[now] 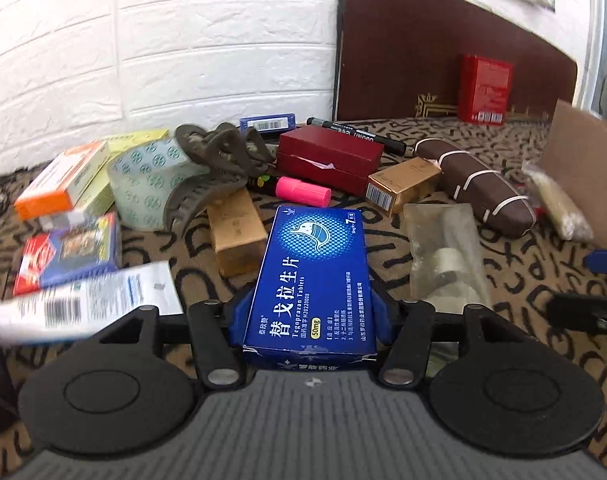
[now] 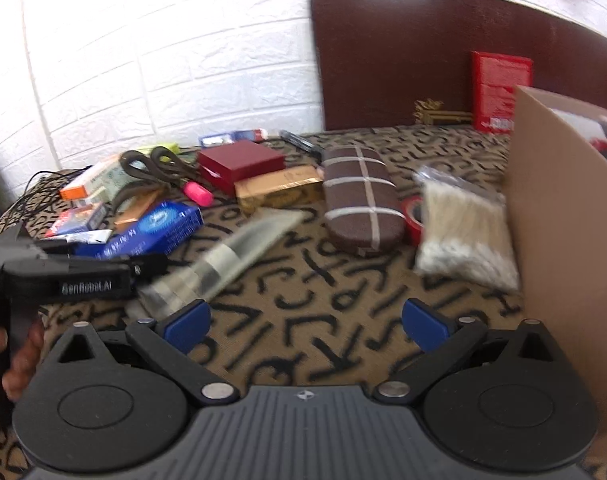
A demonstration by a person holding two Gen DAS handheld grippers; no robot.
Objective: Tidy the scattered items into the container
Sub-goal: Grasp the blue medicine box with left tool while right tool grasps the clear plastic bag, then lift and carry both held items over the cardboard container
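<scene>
A blue tablet box (image 1: pixel 309 276) lies lengthwise between the blue pads of my left gripper (image 1: pixel 309 312), and both pads press its long sides just above the patterned cloth. The right wrist view shows the same blue tablet box (image 2: pixel 155 230) at the far left, with the left gripper (image 2: pixel 143 260) on it and a hand behind. My right gripper (image 2: pixel 307 324) stands open over bare cloth with nothing between its pads. The cardboard container (image 2: pixel 563 240) rises right beside it; its brown wall (image 1: pixel 583 172) also shows at the right edge of the left wrist view.
Scattered around are a white tube (image 1: pixel 83 304), tape roll (image 1: pixel 151 184), hair claw (image 1: pixel 215 160), pink highlighter (image 1: pixel 303 192), red box (image 1: pixel 329 156), gold boxes (image 1: pixel 403 184), clear bag (image 1: pixel 443 256) and brown banded case (image 1: pixel 475 188). A bag of cotton swabs (image 2: pixel 463 232) leans on the container.
</scene>
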